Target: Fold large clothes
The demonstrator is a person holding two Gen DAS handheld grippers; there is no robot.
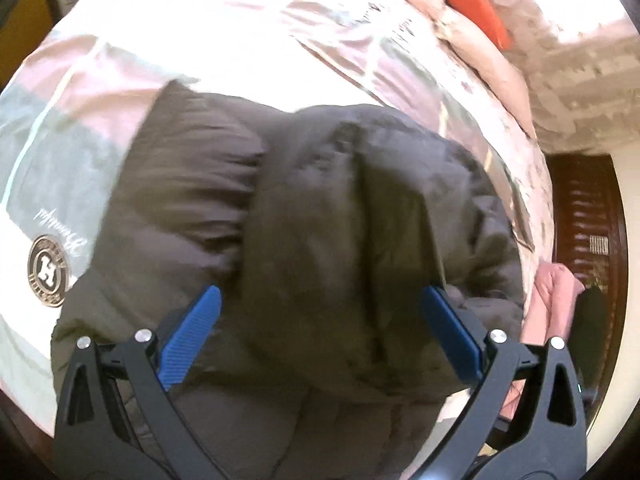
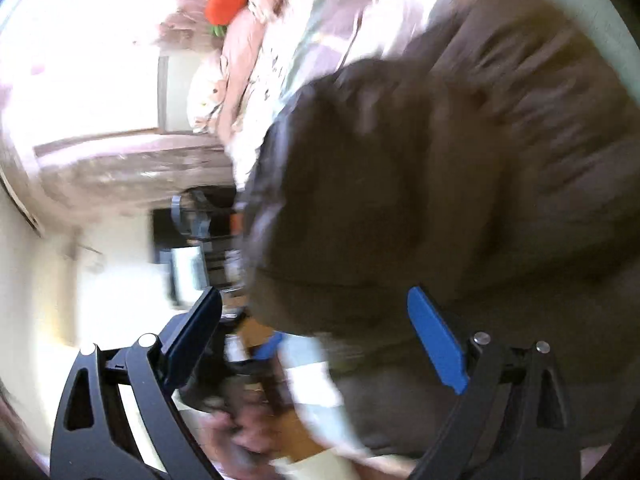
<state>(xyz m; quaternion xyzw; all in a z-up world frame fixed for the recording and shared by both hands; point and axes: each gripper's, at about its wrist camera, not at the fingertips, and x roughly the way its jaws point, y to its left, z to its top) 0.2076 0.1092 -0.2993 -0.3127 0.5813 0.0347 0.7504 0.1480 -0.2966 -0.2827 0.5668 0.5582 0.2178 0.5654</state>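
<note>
Left wrist view: the left gripper [image 1: 320, 300] was held open over the jacket [image 1: 320, 208] on the bed [image 1: 240, 40]; the right gripper [image 2: 316, 300] was likewise spread open, empty.

The left gripper [image 1: 320, 300], a black two-armed frame with ribbed blue pads [image 1: 188, 340], pointed steeply downward with its jaws spread wide, and nothing was pinched between the pads. The right gripper [image 2: 316, 304], of the same black frame and blue pads [image 2: 438, 344], was tilted only slightly downward and rolled to one side; its jaws also stood wide apart, gripping nothing. Low in the right wrist view, a blurred hand [image 2: 248, 436] showed between the frame arms.
</note>
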